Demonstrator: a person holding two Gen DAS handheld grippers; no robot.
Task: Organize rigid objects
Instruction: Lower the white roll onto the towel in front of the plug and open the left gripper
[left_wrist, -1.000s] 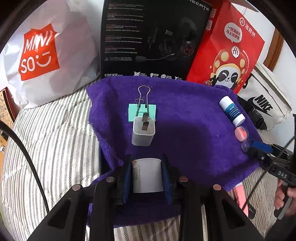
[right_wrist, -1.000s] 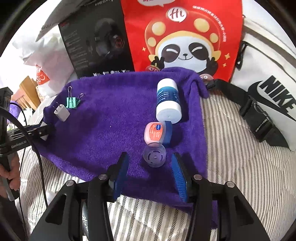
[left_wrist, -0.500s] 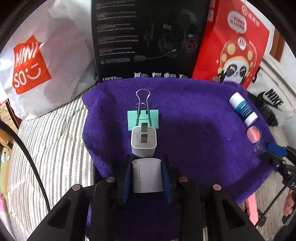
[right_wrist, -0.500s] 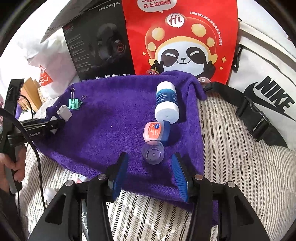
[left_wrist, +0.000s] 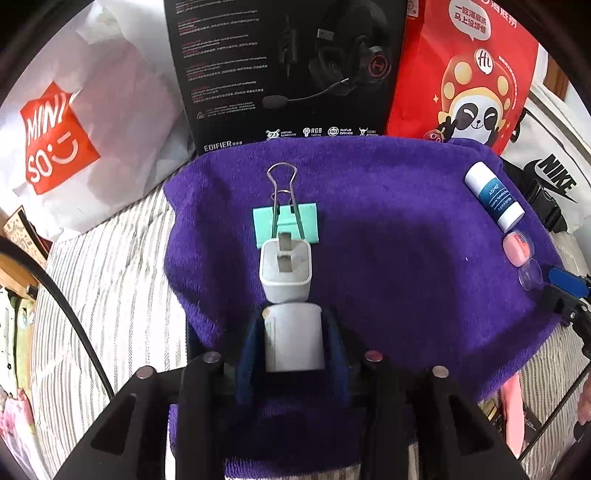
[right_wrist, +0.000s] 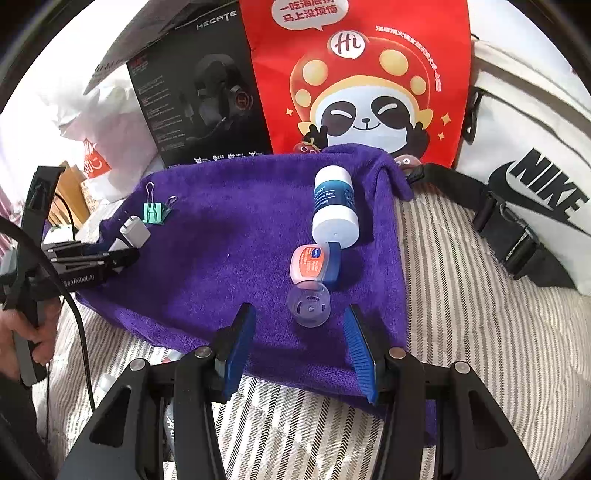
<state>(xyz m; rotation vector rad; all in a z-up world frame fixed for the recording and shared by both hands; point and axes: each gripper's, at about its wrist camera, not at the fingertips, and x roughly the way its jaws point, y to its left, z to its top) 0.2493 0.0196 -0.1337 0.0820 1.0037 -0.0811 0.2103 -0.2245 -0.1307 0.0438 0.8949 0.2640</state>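
Purple towel (left_wrist: 406, 266), white tube (left_wrist: 293, 338) gripped lengthwise, pointing at charger (left_wrist: 285, 271)

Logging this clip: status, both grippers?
Left gripper shut on white cylinder, nosed up behind charger plug. Right gripper open before clear cap.

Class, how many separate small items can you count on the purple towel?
6. Left column: clip, charger, and white cylinder in the left gripper. Right column: blue-labelled tube, pink jar, clear cap. Others may be hidden.
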